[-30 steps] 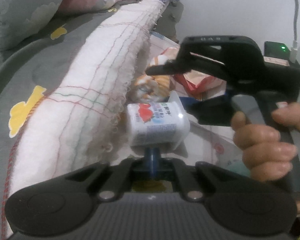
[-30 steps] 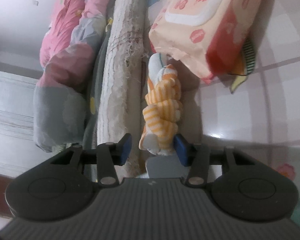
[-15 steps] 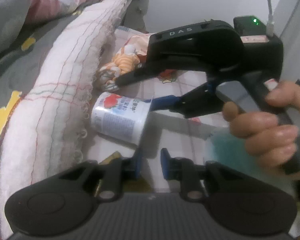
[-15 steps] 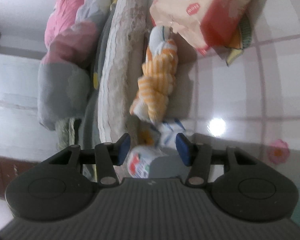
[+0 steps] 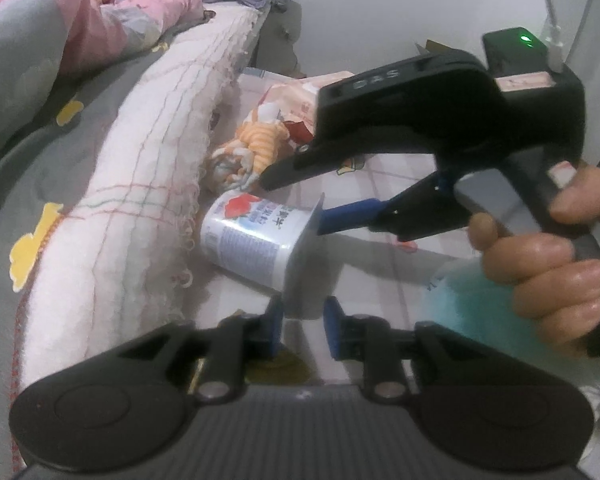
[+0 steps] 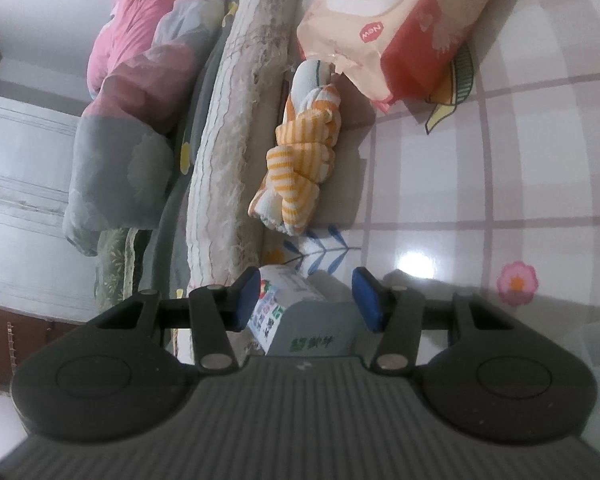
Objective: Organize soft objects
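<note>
An orange-and-white striped cloth bundle (image 5: 256, 148) (image 6: 300, 164) lies on the floor mat against the white quilt edge (image 5: 148, 200). Behind it is a pink pack of wipes (image 6: 400, 28). A white yogurt cup (image 5: 252, 236) (image 6: 284, 300) lies on its side just in front of the bundle. My left gripper (image 5: 304, 330) is opening, its pads off the cup, whose lid rim sits just ahead of the gap. My right gripper (image 6: 307, 300) (image 5: 294, 202) is open and straddles the cup; one pad is close to the cup's side and the other stands clear of it.
A bed with grey sheet and pink quilt (image 6: 148, 40) fills the left side. A person's hand (image 5: 540, 264) holds the right gripper's handle. A teal fluffy thing (image 5: 472, 304) lies below that hand. The checked floor mat (image 6: 500, 160) spreads to the right.
My left gripper let go of the cup's rim and the cup now lies on the floor. My right gripper drew back from the striped bundle to around the cup.
</note>
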A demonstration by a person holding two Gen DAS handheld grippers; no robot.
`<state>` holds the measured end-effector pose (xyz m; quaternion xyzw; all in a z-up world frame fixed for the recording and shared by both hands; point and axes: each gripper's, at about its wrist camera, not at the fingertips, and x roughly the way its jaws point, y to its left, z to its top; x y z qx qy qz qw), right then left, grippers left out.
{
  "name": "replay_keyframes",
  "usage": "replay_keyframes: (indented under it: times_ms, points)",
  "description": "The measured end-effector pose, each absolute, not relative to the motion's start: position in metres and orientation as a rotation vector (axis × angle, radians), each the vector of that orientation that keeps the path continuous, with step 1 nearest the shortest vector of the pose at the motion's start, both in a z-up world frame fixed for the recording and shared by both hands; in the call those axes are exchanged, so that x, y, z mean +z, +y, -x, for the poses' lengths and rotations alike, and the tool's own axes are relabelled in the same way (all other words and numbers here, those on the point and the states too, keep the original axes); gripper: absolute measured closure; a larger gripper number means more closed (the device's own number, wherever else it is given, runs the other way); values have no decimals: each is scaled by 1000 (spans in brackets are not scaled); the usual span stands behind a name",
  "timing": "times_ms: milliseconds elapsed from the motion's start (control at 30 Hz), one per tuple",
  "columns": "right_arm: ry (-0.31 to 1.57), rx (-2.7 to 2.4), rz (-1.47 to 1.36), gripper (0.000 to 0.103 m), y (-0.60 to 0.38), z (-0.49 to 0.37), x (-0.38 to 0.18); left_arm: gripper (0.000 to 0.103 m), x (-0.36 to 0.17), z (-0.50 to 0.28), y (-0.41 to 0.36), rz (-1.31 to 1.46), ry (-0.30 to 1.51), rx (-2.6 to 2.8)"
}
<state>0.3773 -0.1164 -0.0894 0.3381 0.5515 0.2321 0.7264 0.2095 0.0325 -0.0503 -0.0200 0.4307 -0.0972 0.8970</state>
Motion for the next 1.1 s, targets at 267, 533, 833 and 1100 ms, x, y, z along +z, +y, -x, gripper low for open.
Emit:
replay_keyframes:
  times_ms: [267,533,833,1100]
  points:
    - [1231,534,-715,52,-102,-375,-91,79,-50,-223,24,20,915,-103]
    - [1265,497,-658,51,-101,-361,-78,89,-43,-225,36,114,954,-118]
    - [1371,403,-657,47,-130,-329,-64,89,-22,-204,37,248,998,-230]
    - [1363,364,-783,43,-161,-300,-58,84,-23,-203,42,354,1023,-260]
